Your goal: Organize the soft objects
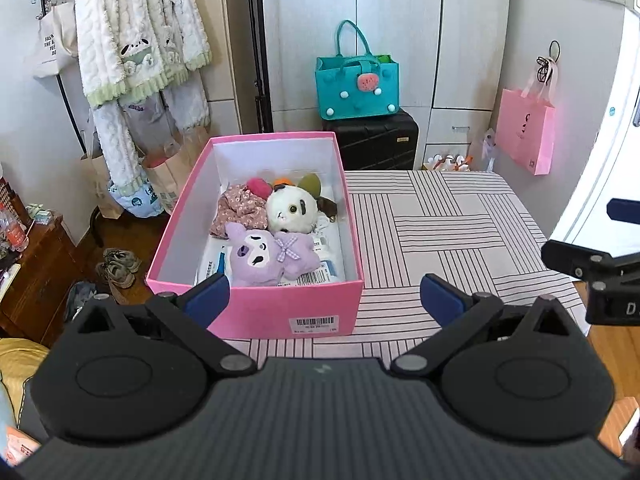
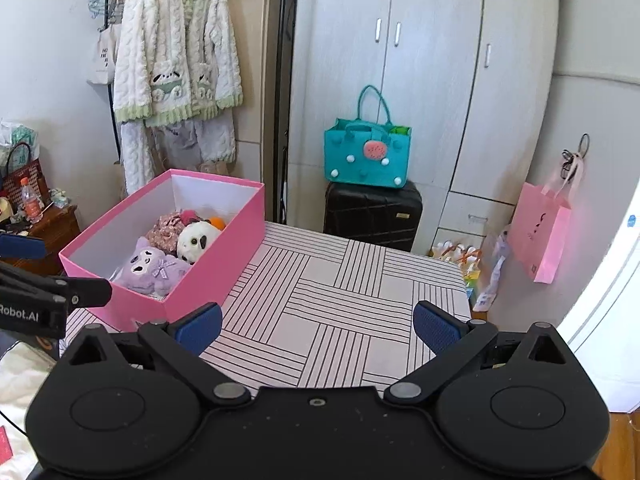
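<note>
A pink cardboard box (image 1: pixel 256 312) stands open on the left part of a table covered with a striped cloth (image 1: pixel 440 232). Inside it lie three soft things, touching one another. The purple plush toy with a checked bow (image 1: pixel 272 254) is nearest, the white plush head with dark eye patches (image 1: pixel 290 210) sits behind it to the right, and a bundle of floral fabric (image 1: pixel 240 210) fills the far left. Under them are white paper packets with barcodes (image 1: pixel 324 276).

The left gripper (image 1: pixel 324 296) hangs just in front of the box's near wall, its blue pads spread wide and nothing between them. The purple toy is just beyond and slightly left of the midpoint between the fingers, past the box wall. The right gripper (image 2: pixel 318 326) is also spread wide and empty, held over the bare cloth to the right of the box. From its camera the box and the toys lie to the far left, well apart from its fingers.

Beyond the table a teal felt tote (image 1: pixel 356 84) rests on a black suitcase (image 1: pixel 376 140) against a pale wardrobe (image 1: pixel 400 20). A pink paper bag (image 1: pixel 528 132) hangs on the right. A fluffy white robe (image 1: pixel 140 32) hangs on the far left.
</note>
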`<state>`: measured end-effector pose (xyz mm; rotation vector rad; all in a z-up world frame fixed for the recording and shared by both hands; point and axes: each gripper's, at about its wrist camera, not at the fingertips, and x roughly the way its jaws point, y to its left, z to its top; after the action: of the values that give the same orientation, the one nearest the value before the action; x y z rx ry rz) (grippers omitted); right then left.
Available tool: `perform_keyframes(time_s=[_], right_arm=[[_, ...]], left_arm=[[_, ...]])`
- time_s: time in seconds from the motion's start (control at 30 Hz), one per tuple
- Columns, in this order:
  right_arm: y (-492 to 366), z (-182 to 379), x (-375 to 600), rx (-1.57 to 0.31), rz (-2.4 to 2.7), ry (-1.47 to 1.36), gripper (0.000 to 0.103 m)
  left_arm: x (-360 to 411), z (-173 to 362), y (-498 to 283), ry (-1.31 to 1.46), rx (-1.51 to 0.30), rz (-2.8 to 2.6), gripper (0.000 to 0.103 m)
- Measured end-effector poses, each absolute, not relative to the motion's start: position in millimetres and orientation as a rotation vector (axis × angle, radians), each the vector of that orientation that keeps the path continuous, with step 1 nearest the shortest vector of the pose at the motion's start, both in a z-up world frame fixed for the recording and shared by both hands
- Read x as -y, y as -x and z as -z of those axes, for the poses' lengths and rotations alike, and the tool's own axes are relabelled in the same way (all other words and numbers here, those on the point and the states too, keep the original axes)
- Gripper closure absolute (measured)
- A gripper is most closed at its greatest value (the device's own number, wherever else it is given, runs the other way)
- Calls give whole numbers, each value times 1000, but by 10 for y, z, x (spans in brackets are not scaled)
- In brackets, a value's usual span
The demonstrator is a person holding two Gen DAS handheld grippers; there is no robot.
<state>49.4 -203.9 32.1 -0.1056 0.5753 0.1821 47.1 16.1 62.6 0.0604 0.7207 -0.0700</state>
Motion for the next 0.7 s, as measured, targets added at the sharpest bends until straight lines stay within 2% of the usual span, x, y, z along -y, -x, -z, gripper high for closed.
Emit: perform_keyframes(time_s=[0.3,0.7], right_arm=[[-176,-350,2291,-550,-192,-13,0],[-49,-381,2234,-514,-142,26,1]], left_arm=[[-126,-592,-363,-44,-720,82,0],[-53,-642,-260,-62,-675,67,0]])
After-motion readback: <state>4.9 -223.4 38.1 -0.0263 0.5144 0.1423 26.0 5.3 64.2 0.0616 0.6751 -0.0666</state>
